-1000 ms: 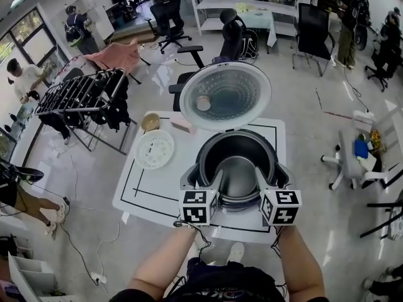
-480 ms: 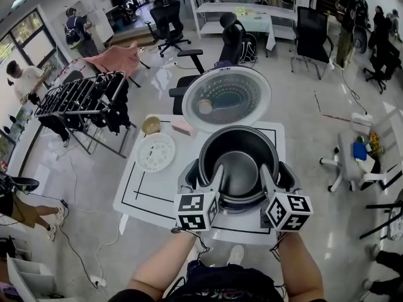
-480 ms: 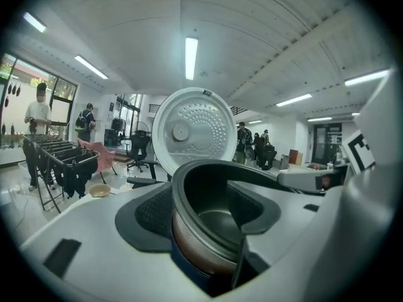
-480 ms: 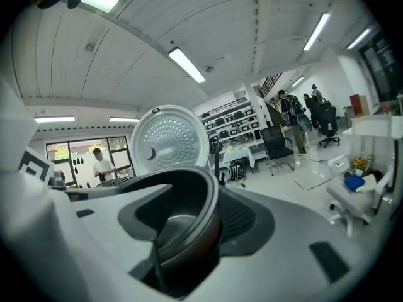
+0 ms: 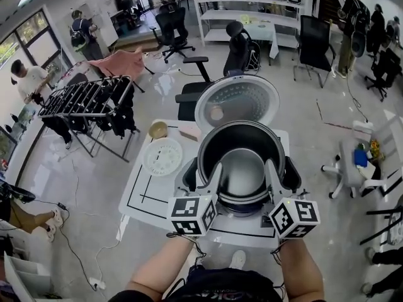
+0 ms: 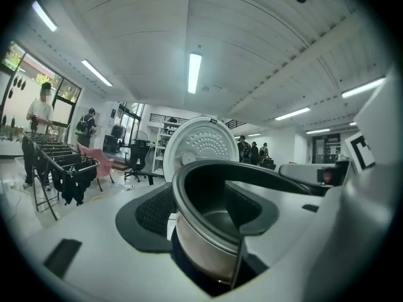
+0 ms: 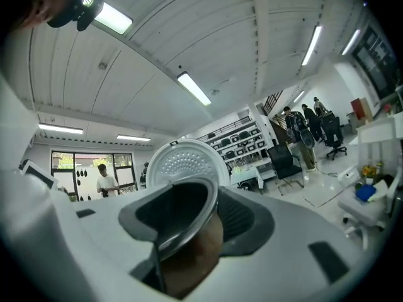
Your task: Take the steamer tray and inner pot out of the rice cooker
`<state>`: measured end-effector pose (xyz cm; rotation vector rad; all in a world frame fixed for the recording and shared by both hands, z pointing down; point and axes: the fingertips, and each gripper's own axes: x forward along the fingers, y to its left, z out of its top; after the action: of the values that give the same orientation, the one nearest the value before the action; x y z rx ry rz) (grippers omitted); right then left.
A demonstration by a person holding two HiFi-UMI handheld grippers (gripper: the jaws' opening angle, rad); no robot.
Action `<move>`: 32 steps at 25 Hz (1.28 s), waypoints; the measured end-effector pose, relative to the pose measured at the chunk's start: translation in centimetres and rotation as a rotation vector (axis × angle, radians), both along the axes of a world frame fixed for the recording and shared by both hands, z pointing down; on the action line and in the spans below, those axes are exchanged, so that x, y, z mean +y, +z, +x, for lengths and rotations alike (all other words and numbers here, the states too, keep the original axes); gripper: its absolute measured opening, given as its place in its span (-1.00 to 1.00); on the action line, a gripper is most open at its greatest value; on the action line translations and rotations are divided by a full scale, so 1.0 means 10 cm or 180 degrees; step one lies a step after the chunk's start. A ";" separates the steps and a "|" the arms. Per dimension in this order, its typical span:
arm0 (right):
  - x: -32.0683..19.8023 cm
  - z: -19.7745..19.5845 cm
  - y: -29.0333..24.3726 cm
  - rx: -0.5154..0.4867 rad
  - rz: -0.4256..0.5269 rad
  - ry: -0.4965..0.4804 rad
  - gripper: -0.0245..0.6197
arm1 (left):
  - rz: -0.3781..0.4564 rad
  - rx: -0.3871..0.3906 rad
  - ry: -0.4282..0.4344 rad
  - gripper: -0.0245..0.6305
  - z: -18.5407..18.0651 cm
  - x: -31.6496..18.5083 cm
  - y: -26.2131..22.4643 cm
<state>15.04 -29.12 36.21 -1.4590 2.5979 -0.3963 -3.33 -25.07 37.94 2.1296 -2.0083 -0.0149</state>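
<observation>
The white table (image 5: 141, 200) carries the rice cooker (image 5: 292, 176) toward its right edge, lid (image 5: 242, 102) standing open at the far side. The inner pot (image 5: 242, 168) stands partly raised out of the cooker, its steel wall showing. My left claw (image 5: 216, 172) and right claw (image 5: 271, 168) have just been closing. Each now pinches the pot's near rim, one pad inside and one outside. The steamer tray (image 5: 162, 156) lies flat near the table's left edge, with a small bowl (image 5: 158, 129) at the far left corner.

head: above, steeply down; gripper views: level, close-in, opposite sides; shared: inner pot (image 5: 242, 168)
</observation>
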 end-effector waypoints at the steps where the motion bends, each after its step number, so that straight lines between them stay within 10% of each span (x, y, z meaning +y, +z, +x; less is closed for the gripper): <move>1: 0.01 -0.04 -0.07 -0.0019 0.0058 -0.0003 -0.24 | 0.0020 0.0015 -0.0010 -0.17 -0.04 0.02 -0.03; 17: 0.37 -1.42 -0.35 -0.0211 0.0144 -0.0499 -0.26 | 0.0177 0.0004 -0.0452 -0.17 -1.37 0.60 -0.31; 32: 0.74 -2.63 0.49 0.0063 -0.0254 -0.0902 -0.30 | -0.0169 0.0137 -0.0772 -0.17 -2.50 1.19 0.44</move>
<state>-11.27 -21.71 41.10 -1.1202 2.8425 -0.5247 -28.37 -13.16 42.34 1.8272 -2.2025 -0.0447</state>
